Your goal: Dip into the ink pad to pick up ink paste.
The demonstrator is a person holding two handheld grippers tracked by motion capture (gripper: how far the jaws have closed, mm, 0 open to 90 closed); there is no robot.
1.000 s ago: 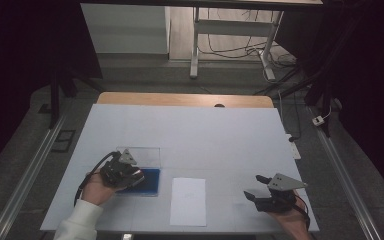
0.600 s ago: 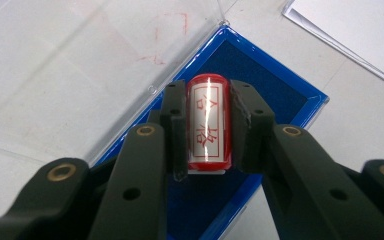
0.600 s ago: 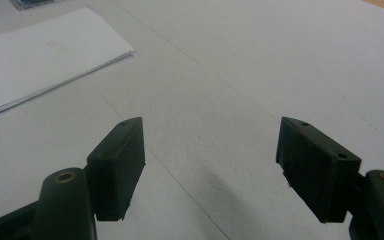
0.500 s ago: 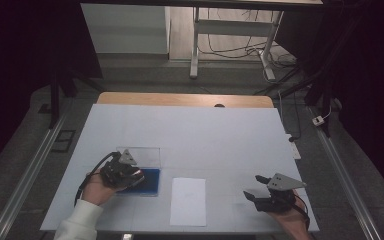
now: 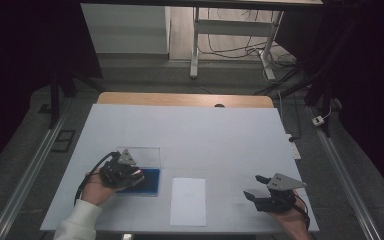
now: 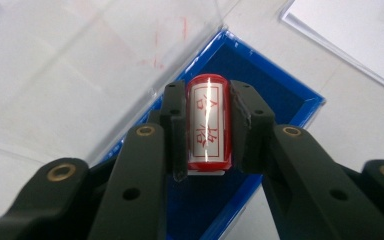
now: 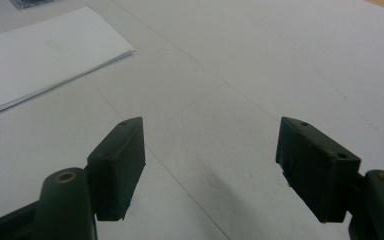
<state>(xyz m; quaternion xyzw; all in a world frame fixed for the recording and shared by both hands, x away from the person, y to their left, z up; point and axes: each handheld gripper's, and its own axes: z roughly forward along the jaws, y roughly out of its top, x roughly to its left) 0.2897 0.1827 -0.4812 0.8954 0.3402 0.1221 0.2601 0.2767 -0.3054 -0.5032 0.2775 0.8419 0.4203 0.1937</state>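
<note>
My left fingers (image 6: 207, 125) are clamped on the red stamp (image 6: 207, 122), its long axis running along them, just over the blue tray (image 6: 290, 102). The paper sheet (image 5: 188, 201) lies rightward between my hands. My right fingers (image 7: 210, 170) stand apart, empty, above the surface (image 7: 260, 60).

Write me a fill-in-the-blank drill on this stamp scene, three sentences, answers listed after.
1. The left gripper is shut on a red ____.
2. Under the stamp lies a tray coloured ____.
3. The right gripper holds nothing and its jaws are ____, with the paper sheet lying between the two hands.

Missing words: stamp; blue; open
</note>
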